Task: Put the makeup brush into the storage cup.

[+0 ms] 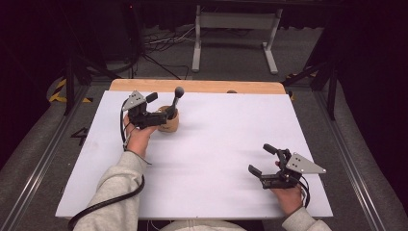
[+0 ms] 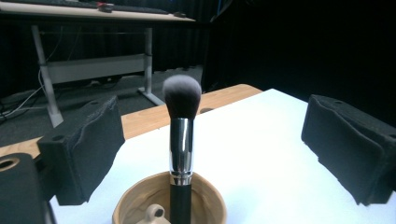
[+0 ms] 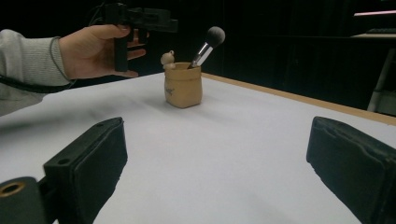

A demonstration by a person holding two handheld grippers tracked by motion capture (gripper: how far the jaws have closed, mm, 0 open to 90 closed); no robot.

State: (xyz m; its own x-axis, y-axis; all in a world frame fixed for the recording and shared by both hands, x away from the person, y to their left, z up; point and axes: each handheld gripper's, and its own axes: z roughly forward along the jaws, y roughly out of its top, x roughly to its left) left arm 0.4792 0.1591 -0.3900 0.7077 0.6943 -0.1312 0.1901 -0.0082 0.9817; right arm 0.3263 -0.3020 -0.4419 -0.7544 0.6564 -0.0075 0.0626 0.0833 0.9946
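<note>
A tan cup [image 1: 169, 122] with a small bear figure [image 3: 168, 58] on its rim stands at the back left of the white table [image 1: 216, 139]. A makeup brush [image 1: 175, 101] with a black handle, silver ferrule and grey head leans in it. My left gripper [image 1: 161, 108] is held at the cup, jaws open. In the left gripper view the brush [image 2: 181, 140] rises from the cup [image 2: 140, 196] between the two pads [image 2: 81, 149], and neither touches it. My right gripper [image 1: 262, 159] rests open near the front right corner, with nothing between its jaws, facing the cup [image 3: 183, 86].
A wooden edge [image 1: 197, 85] runs along the back of the table. Beyond it on the floor stand a white desk frame [image 1: 235, 33] and loose cables [image 1: 159, 43]. A black cable [image 1: 106, 204] trails from my left sleeve over the front edge.
</note>
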